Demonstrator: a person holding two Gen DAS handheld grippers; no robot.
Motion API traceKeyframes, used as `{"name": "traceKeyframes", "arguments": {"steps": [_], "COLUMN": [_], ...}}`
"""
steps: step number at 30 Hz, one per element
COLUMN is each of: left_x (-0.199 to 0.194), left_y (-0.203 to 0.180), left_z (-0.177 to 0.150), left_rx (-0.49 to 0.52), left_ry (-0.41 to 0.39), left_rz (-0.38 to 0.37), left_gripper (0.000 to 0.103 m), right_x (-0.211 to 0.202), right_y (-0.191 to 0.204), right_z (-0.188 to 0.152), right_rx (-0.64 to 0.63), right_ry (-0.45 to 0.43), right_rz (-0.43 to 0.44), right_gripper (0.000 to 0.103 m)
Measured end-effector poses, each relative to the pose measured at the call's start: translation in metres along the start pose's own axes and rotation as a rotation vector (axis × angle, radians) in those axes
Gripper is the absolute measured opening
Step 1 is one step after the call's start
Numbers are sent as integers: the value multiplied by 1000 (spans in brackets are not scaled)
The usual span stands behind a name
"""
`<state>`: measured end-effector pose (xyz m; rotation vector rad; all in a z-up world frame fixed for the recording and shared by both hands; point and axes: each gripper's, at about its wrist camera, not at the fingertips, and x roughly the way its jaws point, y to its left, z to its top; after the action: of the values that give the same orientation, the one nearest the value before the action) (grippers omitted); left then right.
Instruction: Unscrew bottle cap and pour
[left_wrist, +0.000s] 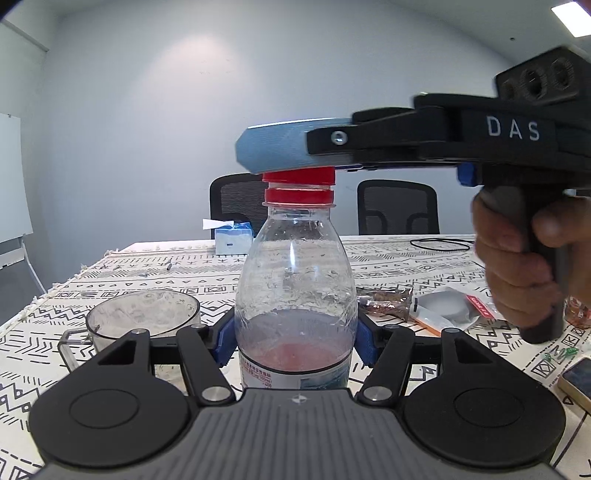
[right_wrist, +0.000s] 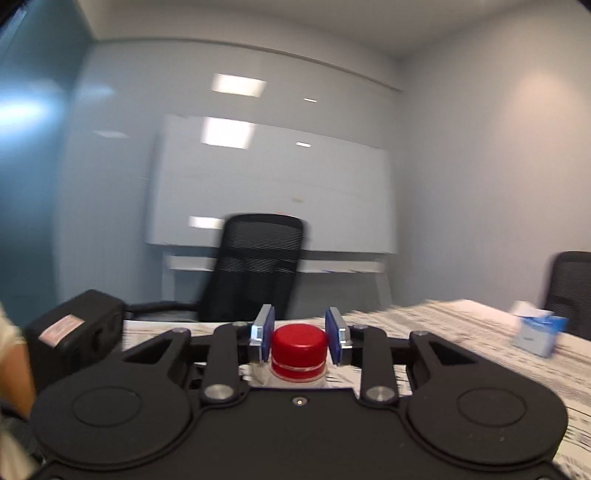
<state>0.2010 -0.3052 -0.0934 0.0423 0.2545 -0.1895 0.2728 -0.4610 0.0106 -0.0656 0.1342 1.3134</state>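
We see the clear plastic bottle (left_wrist: 295, 295) standing upright, its long axis vertical and its red cap (left_wrist: 299, 177) pointing straight up, with a shallow layer of pinkish liquid at the bottom; it sits over the patterned tablecloth (left_wrist: 147, 269) toward the near edge of the desk, though its base is hidden behind the gripper body, so we cannot tell whether it rests on the cloth; the left gripper (left_wrist: 295, 341) is closed on the bottle's lower body, its blue pads (left_wrist: 224, 341) pressed against either side; the right gripper (right_wrist: 299, 338) comes in level from the right at cap height, held by a hand (left_wrist: 517, 269) on its black grip; in the right wrist view its blue-faced fingers (right_wrist: 264, 334) flank the red cap (right_wrist: 299, 345) closely, the left one looking to touch and a thin gap showing at the right, so the jaws are nearly closed on the cap without a plainly firm grip; a clear measuring cup (left_wrist: 142, 319) with a handle stands just left of the bottle; a tissue box (left_wrist: 233, 240) sits near the far edge behind it; wrapped packets (left_wrist: 436, 308) lie to the right; a phone-like slab (left_wrist: 578, 382) lies near the right edge; two black mesh chairs (left_wrist: 397, 206) stand beyond the far edge; nothing stands between bottle and cup.
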Motion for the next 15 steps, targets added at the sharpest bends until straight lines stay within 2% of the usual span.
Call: {"name": "traceKeyframes", "arguments": {"steps": [1, 2, 3, 4, 5, 6, 9, 12, 14, 15], "left_x": [-3, -6, -9, -14, -18, -21, -27, -29, -30, -31], "left_y": [1, 3, 4, 7, 8, 9, 10, 11, 11, 11], "left_z": [0, 0, 0, 1, 1, 1, 2, 3, 3, 3], "left_rx": [-1, -4, -6, -8, -9, -7, -4, -8, -9, -9], "left_ry": [1, 1, 2, 3, 3, 3, 3, 5, 6, 6], "left_rz": [2, 4, 5, 7, 9, 11, 17, 16, 15, 15], "left_gripper": [59, 59, 59, 59, 59, 59, 59, 59, 59, 59], "right_x": [-1, -1, 0, 0, 1, 2, 8, 12, 4, -1], "right_y": [-9, -9, -3, 4, 14, 27, 52, 58, 49, 43], "right_z": [0, 2, 5, 6, 8, 9, 8, 3, -1, -2], "right_rx": [15, 22, 18, 14, 11, 3, -1, 23, 53, 78], "right_ry": [0, 9, 20, 24, 25, 25, 33, 54, 47, 44], "right_rz": [47, 52, 16, -24, -79, -139, -251, -353, -372, -350], "right_gripper": [32, 33, 34, 39, 55, 59, 57, 51, 53, 53]}}
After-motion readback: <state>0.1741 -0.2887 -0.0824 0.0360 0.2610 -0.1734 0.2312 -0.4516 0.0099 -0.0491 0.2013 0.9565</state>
